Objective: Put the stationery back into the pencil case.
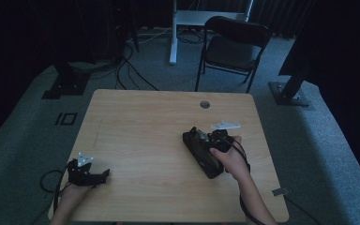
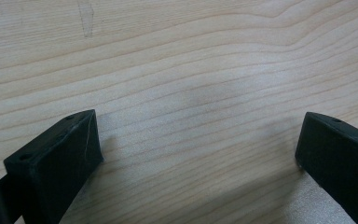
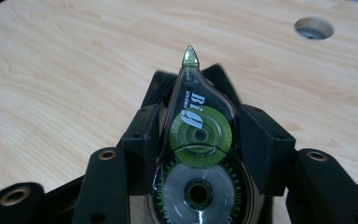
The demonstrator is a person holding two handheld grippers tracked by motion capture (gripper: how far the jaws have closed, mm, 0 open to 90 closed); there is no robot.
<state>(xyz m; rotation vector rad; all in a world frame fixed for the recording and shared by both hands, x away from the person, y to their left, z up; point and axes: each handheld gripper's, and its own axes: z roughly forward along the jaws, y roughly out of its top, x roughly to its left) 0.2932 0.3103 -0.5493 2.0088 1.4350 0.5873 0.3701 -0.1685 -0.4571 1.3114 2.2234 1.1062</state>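
Observation:
My right gripper (image 3: 199, 119) is shut on a clear-and-green correction tape dispenser (image 3: 196, 140), whose pointed tip aims away from me over the wooden table (image 3: 65, 70). In the high view the right gripper (image 1: 200, 137) sits right of the table's centre, held by a hand (image 1: 232, 161), over a black oblong object (image 1: 207, 164) that I cannot identify. The left gripper (image 1: 104, 174) rests at the table's near left corner. Its jaws stand wide apart in the left gripper view, where my left gripper (image 2: 198, 140) has only bare wood between them.
A round cable hole (image 1: 205, 104) lies in the table near its far edge, also seen as the hole (image 3: 313, 28). A black folding chair (image 1: 232, 44) stands beyond the table. Cables (image 1: 126, 65) run over the grey floor at the far left.

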